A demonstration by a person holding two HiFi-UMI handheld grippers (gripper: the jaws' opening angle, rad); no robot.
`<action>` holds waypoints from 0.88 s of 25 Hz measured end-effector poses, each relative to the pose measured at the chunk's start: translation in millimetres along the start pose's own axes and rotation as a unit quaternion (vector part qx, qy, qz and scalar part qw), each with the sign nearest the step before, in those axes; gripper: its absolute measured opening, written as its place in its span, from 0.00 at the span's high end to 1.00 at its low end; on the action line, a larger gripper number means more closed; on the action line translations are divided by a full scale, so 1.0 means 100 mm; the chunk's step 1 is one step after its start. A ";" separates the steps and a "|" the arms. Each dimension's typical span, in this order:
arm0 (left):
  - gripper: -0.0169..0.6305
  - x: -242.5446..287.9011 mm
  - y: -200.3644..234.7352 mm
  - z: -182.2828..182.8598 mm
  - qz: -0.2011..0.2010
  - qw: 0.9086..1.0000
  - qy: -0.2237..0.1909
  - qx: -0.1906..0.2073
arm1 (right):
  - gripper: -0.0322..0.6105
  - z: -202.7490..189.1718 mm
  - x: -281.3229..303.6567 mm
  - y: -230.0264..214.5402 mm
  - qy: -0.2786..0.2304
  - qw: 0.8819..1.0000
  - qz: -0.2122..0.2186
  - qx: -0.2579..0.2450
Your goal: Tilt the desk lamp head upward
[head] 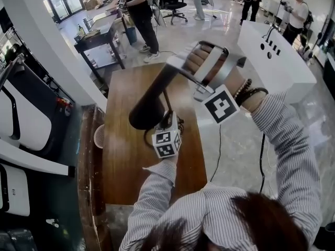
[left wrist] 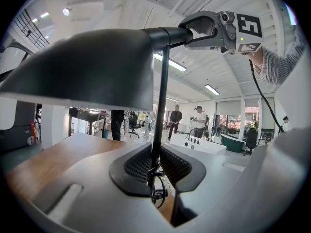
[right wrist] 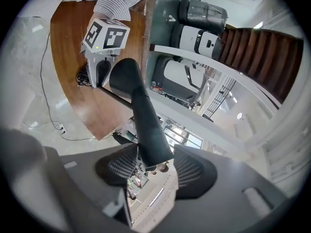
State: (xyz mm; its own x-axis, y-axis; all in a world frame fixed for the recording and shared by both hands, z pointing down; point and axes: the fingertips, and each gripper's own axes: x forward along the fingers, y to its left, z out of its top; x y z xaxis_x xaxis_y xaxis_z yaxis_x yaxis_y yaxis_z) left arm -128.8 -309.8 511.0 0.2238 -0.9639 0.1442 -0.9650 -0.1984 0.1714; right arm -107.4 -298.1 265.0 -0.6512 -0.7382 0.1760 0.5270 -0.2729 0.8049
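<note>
A black desk lamp stands on the wooden table. Its cone-shaped head points down and to the left, and a thin stem rises to the head's narrow rear end. My left gripper is low by the lamp's foot, shut on the stem. My right gripper is held high at the rear end of the head. Its jaws stand wide on either side of that end, and the pads do not visibly press on it. The right gripper also shows in the left gripper view, at the top of the stem.
A black cable lies coiled by the lamp's foot. A small white round dish sits at the table's left edge. White cases are stacked on the left, a white sink counter on the right. People stand farther back.
</note>
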 end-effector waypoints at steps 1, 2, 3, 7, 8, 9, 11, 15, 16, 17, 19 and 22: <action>0.89 -0.01 -0.01 0.01 0.001 1.000 -0.001 -0.001 | 0.59 0.00 -0.01 0.00 0.002 1.000 0.000 0.004; 0.89 -0.01 -0.01 0.01 0.002 1.000 -0.002 -0.001 | 0.59 0.00 -0.01 0.00 0.003 1.000 0.000 0.010; 0.89 -0.01 -0.01 0.00 0.003 1.000 -0.002 -0.001 | 0.59 0.00 -0.02 0.02 0.005 1.000 0.001 0.017; 0.89 0.00 0.00 0.00 0.007 1.000 -0.004 -0.002 | 0.59 -0.01 -0.02 0.09 0.016 0.998 -0.002 0.063; 0.89 0.00 0.00 0.00 0.008 1.000 -0.004 -0.002 | 0.59 -0.01 -0.02 0.10 0.020 0.997 -0.005 0.074; 0.89 0.00 0.00 0.00 0.009 1.000 -0.004 -0.002 | 0.59 -0.01 -0.02 0.11 0.023 0.996 -0.008 0.085; 0.89 0.00 -0.01 0.01 0.009 1.000 -0.003 -0.001 | 0.59 -0.02 -0.03 0.13 0.026 0.994 -0.012 0.105; 0.89 0.01 -0.03 0.02 0.009 1.000 -0.003 0.000 | 0.59 -0.04 -0.06 0.16 0.029 0.988 -0.022 0.148; 0.89 0.01 -0.03 0.02 0.009 1.000 -0.002 0.000 | 0.59 -0.04 -0.06 0.17 0.029 0.986 -0.025 0.160; 0.89 0.01 -0.03 0.02 0.009 1.000 -0.002 0.001 | 0.59 -0.04 -0.06 0.18 0.031 0.984 -0.027 0.172; 0.89 0.01 -0.03 0.01 0.008 1.000 0.000 0.002 | 0.59 -0.03 -0.06 0.20 0.038 0.979 -0.035 0.195; 0.89 0.01 -0.03 -0.02 0.007 1.000 0.003 0.002 | 0.59 -0.07 -0.06 0.25 0.057 0.970 -0.055 0.228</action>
State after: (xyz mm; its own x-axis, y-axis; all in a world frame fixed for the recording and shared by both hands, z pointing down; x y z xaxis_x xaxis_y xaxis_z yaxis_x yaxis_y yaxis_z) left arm -125.4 -309.9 513.0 0.2118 -0.9653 0.1529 -0.9683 -0.1861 0.1665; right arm -86.7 -304.6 280.5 -0.6117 -0.7905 0.0310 0.1435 -0.0724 0.9870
